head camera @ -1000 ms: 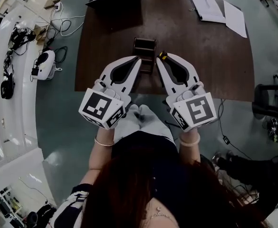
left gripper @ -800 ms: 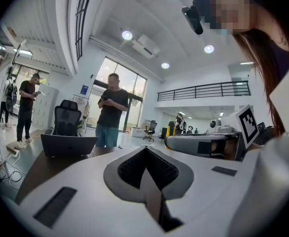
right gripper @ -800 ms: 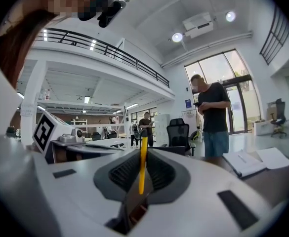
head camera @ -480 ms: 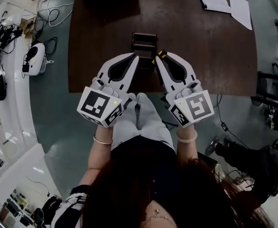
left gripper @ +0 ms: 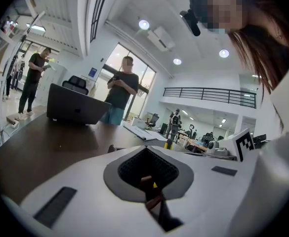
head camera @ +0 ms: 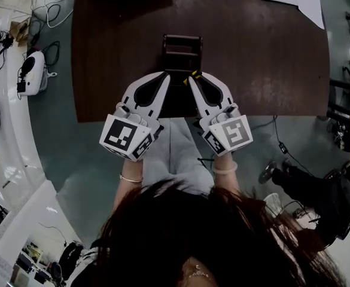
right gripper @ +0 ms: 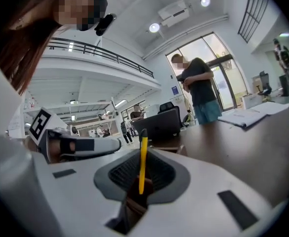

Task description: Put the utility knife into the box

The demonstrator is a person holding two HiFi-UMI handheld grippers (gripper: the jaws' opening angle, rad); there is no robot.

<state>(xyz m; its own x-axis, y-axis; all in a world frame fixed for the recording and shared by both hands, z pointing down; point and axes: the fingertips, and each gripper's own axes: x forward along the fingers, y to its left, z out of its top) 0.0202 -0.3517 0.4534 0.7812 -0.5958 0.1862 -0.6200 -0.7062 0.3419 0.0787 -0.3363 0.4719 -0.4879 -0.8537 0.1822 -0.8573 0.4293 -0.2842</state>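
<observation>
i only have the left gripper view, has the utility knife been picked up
Observer: Yes. The right gripper is shut on the utility knife, which stands upright between its fingers.
Operator: where's the box
Observer: The box sits on the table, just beyond the right gripper's tip.
Operator: knife in it yet
Observer: No. In the head view its yellow tip is by the box's near right edge, clamped in the gripper, not lying inside.
</observation>
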